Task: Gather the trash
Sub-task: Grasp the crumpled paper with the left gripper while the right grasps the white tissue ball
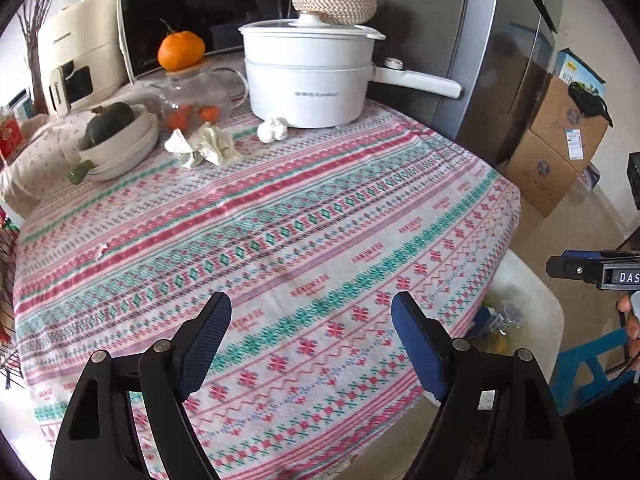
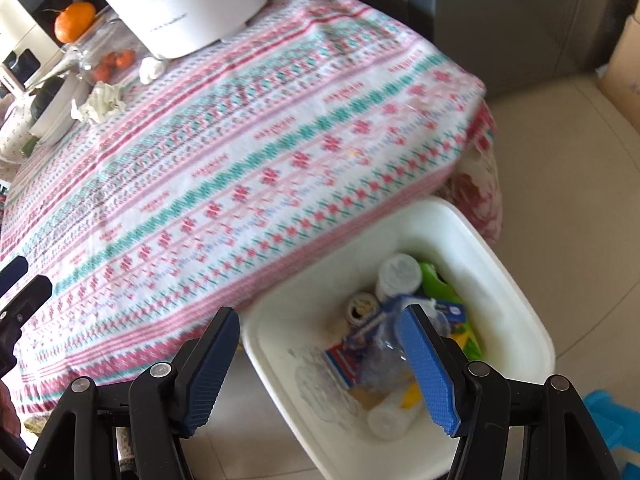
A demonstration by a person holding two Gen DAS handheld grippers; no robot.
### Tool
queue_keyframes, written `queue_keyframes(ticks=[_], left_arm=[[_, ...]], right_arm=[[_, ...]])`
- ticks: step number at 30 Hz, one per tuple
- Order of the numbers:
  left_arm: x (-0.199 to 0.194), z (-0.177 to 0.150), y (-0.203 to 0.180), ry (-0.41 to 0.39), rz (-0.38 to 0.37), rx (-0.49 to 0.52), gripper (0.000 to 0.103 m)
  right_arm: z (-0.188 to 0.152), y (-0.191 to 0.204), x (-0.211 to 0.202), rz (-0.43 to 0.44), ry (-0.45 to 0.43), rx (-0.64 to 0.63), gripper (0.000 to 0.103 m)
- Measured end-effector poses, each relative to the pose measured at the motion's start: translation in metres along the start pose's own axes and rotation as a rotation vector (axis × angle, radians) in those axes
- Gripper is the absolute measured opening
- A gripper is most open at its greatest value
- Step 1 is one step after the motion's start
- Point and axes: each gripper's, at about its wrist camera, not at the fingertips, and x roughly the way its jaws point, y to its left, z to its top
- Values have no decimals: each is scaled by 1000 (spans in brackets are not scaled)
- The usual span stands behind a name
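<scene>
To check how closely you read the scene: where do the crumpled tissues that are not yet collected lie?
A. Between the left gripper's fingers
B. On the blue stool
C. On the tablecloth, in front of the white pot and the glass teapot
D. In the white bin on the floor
C: the crumpled tissue and the small white wad lie on the tablecloth before the white pot.

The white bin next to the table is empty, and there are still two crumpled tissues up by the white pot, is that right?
Not quite. The white bin is not empty: the right wrist view shows it holding bottles, wrappers and other trash. The rest stands: two crumpled tissues lie on the table by the white pot, as the left wrist view shows.
</scene>
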Motion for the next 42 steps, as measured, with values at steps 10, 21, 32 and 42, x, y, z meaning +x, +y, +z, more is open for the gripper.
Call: queue_keyframes(ticks=[10,21,32,42], left_arm=[[55,73,87,-51,66,74,85],[180,147,155,-51,-4,-28,84],[213,148,190,-36,-143,-248,20],[128,115,210,-86,-113,-215,19]], right_arm=[[57,73,6,-3,-158,-26,75],[108,120,62,1,-316,-12,77],[135,141,101,-81,-436,-19,77],[161,216,152,-142,-451,-27,77]])
